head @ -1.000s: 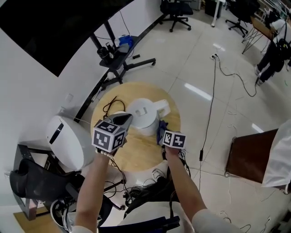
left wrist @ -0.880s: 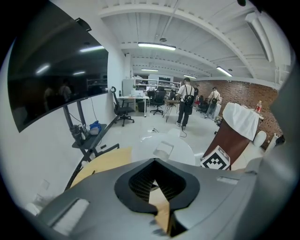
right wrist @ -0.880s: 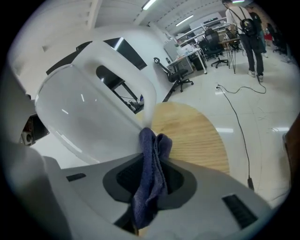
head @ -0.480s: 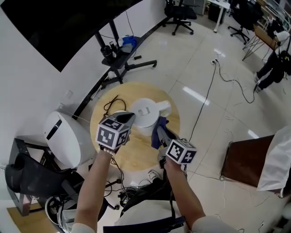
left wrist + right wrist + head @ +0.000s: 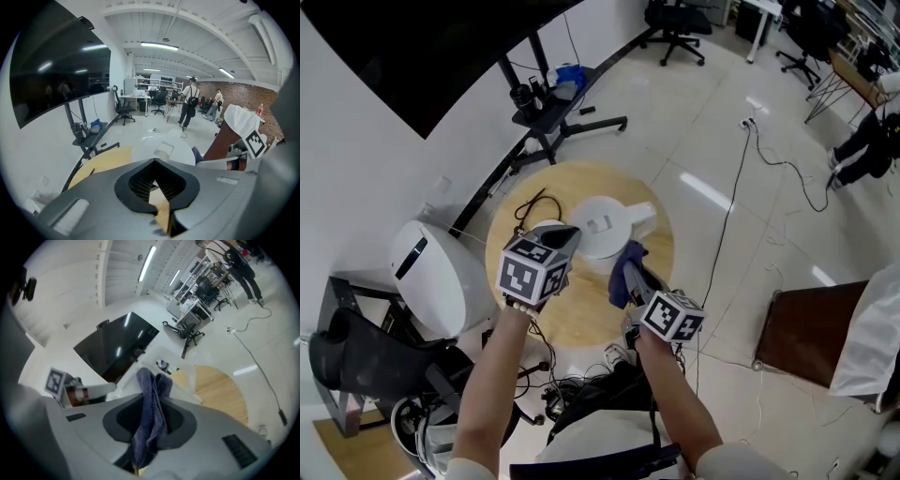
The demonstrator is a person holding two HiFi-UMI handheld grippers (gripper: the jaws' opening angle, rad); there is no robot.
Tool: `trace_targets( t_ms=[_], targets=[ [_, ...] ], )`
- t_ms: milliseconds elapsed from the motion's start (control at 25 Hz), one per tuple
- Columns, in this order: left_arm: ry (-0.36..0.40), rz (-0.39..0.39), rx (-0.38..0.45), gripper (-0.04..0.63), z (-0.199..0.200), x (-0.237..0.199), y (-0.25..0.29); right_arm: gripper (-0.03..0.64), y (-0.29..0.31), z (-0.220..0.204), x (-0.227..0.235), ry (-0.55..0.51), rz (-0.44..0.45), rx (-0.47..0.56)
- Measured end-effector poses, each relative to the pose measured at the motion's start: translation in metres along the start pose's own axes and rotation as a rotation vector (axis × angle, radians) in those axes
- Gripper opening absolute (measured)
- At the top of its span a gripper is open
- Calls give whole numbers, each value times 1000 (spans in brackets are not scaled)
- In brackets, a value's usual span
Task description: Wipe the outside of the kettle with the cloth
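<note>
White plastic kettle [image 5: 602,225] lies just up-left of the right tool [image 5: 634,270]
It pinches the dark blue cloth [image 5: 622,284]; the left tool [image 5: 566,236], pressed together and empty, flanks the kettle's other side.

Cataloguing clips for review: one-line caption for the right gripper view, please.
Right gripper shut on a bunched blue cloth, wooden table beyond.
</note>
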State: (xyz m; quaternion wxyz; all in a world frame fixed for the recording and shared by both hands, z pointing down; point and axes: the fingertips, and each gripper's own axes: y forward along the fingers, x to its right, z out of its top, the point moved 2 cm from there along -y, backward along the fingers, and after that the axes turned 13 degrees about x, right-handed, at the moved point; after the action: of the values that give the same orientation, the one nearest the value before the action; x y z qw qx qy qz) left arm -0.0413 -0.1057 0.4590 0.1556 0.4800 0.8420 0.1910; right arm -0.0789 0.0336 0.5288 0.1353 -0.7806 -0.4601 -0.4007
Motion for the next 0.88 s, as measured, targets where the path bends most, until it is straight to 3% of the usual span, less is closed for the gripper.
trace_targets(
  t_ms=[80,280,480,600,760,880],
  targets=[
    [3,3,-5,2,1,0,-1,81,7,-31,31,-38,-86,-61],
    [7,20,-8,2,2,1,0,81,21,-90,94,18,-271,-192],
    [-3,21,-10,2,1,2,2,81,23,-104,108,15,-332,-248],
    [-8,24,-9,2,0,4,3,81,20,-91,85,32,-263,-232],
    [-1,32,-10,2,0,4,4,81,4,-46,2,48,-46,-161],
    [0,26,-12,2,-1,3,5,81,-7,-12,-42,52,67,-96]
  ],
)
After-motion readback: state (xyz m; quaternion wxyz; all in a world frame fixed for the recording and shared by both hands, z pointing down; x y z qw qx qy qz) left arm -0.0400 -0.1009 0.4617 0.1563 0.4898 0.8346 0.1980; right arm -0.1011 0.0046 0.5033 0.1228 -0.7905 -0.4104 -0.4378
